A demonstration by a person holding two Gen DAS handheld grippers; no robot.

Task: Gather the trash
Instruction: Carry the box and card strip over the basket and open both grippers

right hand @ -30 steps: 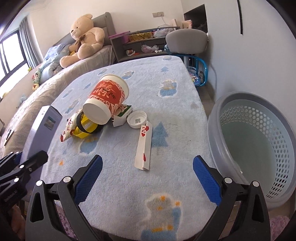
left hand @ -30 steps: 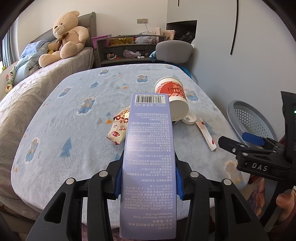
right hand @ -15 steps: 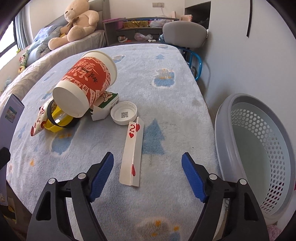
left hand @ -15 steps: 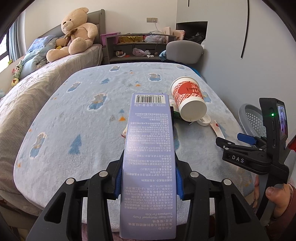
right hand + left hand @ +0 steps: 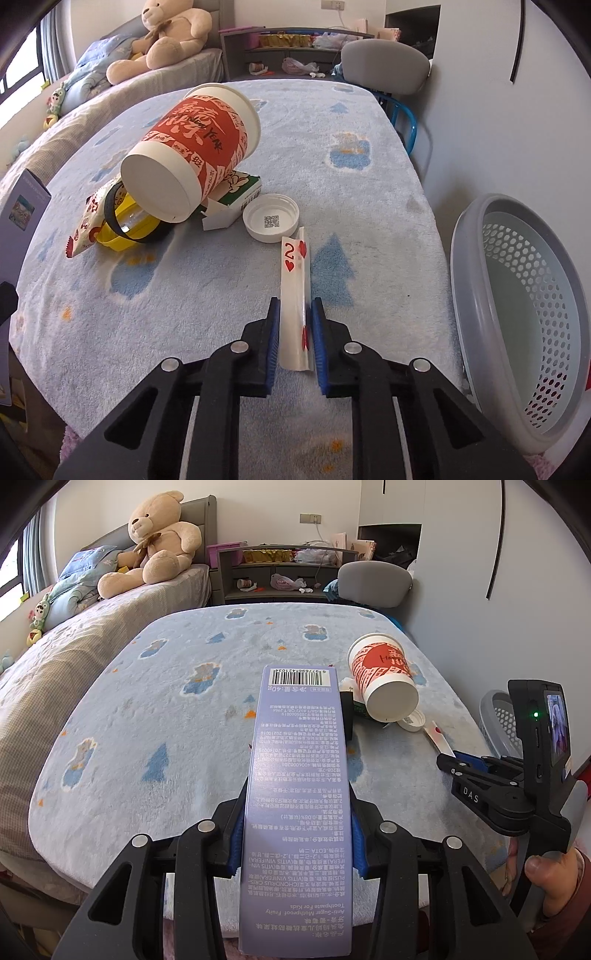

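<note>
My left gripper (image 5: 293,834) is shut on a purple toothpaste box (image 5: 299,775) and holds it above the near edge of the table. My right gripper (image 5: 295,332) is shut on a folded playing card, a two of hearts (image 5: 293,291), that lies on the blue fleece cover (image 5: 369,206). Behind it are a white bottle cap (image 5: 270,218), a tipped red and white paper cup (image 5: 192,147), a small green and white carton (image 5: 236,195), a yellow and black tape roll (image 5: 125,229) and a snack wrapper (image 5: 86,229). The grey laundry basket (image 5: 524,314) stands to the right.
A grey chair (image 5: 375,583) stands behind the table, with shelves (image 5: 280,568) beyond it. A bed with a teddy bear (image 5: 155,542) lies at the left. A wall runs along the right side.
My right gripper has moved forward and closed on the folded playing card. My left gripper has kept hold of the toothpaste box and drawn back to the left.
</note>
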